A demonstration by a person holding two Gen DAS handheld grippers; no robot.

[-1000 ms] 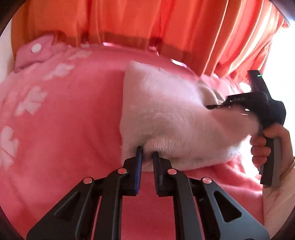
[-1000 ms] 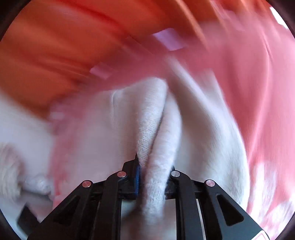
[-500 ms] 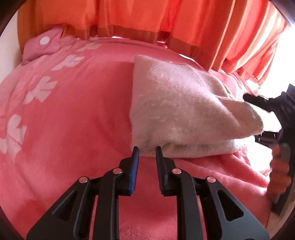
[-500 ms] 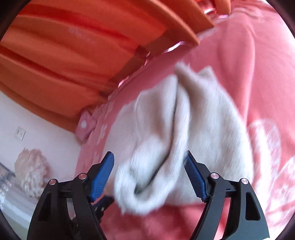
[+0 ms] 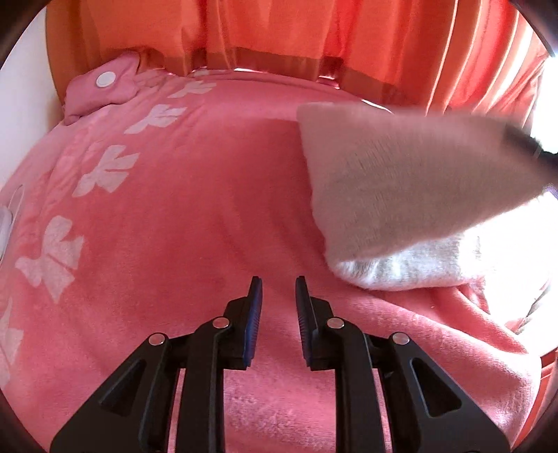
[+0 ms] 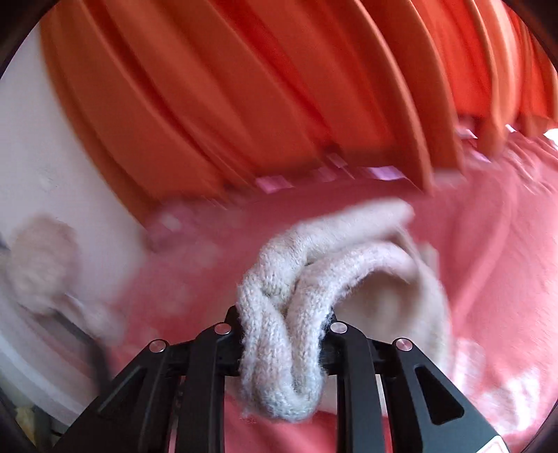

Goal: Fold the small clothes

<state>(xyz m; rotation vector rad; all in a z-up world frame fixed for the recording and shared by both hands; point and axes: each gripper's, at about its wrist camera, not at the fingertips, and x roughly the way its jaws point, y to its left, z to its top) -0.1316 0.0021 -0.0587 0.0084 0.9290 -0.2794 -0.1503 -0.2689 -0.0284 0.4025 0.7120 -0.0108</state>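
- Knitted garment, cream-white and fuzzy, lies partly on the pink bed cover and partly lifted off it; its exact kind cannot be told.
- In the right wrist view a thick bunched fold of the knit sits between the two fingers of the right hand-held gripper; the jaws are closing and the pads press into the fabric on both sides.
- The rest of the garment trails away from those fingers toward the upper right, over the cover; this view is blurred.
- In the left wrist view the same garment shows at the right, its upper layer raised and blurred, a lower layer resting flat on the cover beneath it.
- A dark part at the far right edge of that view, at the garment's raised end, is too blurred to identify.
- The left hand-held gripper hangs above bare cover, its jaws a narrow gap apart with nothing between them; the garment's near edge lies just to its right, not touching.
- The cover carries pale bow-shaped prints along its left side.
- Orange curtains hang behind the bed.
- A pink pillow sits at the far left corner.
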